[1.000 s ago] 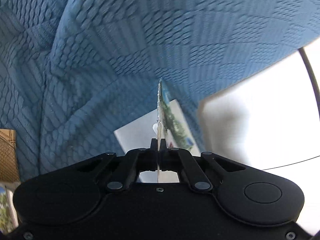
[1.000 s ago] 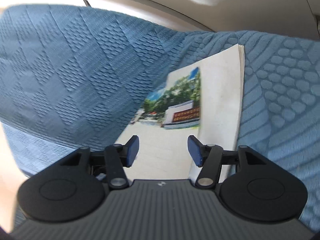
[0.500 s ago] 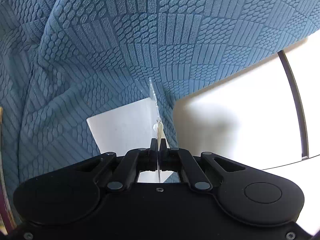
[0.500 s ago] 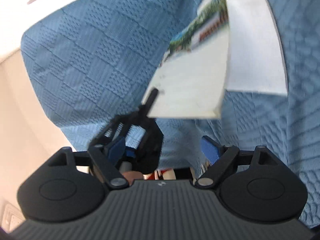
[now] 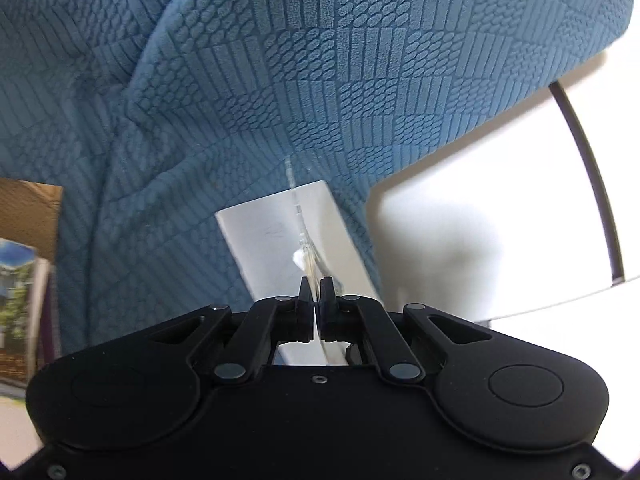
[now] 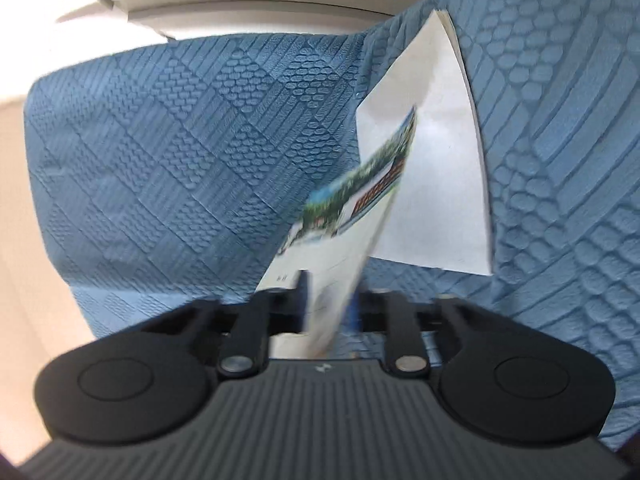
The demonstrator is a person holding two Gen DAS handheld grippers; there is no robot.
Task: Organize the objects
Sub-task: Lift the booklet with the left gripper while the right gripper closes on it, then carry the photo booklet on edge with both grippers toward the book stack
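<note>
A photo-covered booklet (image 6: pixel 360 200) stands tilted up off the blue textured cloth (image 6: pixel 180 140). Its near end lies between the jaws of my right gripper (image 6: pixel 328 300). Those jaws are closing, and both pads touch its faces. Behind it a white booklet (image 6: pixel 436 152) lies on the cloth. In the left wrist view my left gripper (image 5: pixel 316 292) is shut on a thin glossy sheet seen edge-on (image 5: pixel 298 216), which looks like the same photo booklet. The white booklet (image 5: pixel 264 236) lies just beneath it. Neither gripper shows in the other's view.
Blue cloth (image 5: pixel 360 60) fills most of both views and rises in folds. To the right lies a bright white surface (image 5: pixel 500 200) with a dark bar (image 5: pixel 592 184). Another picture-printed item (image 5: pixel 20 272) sits at the far left edge. A white ledge (image 6: pixel 260 12) runs behind the cloth.
The photo booklet rose off the white booklet in my left gripper's grip. My right gripper's jaws, wide apart before, have closed around its near end. The left wrist view has shifted slightly.
</note>
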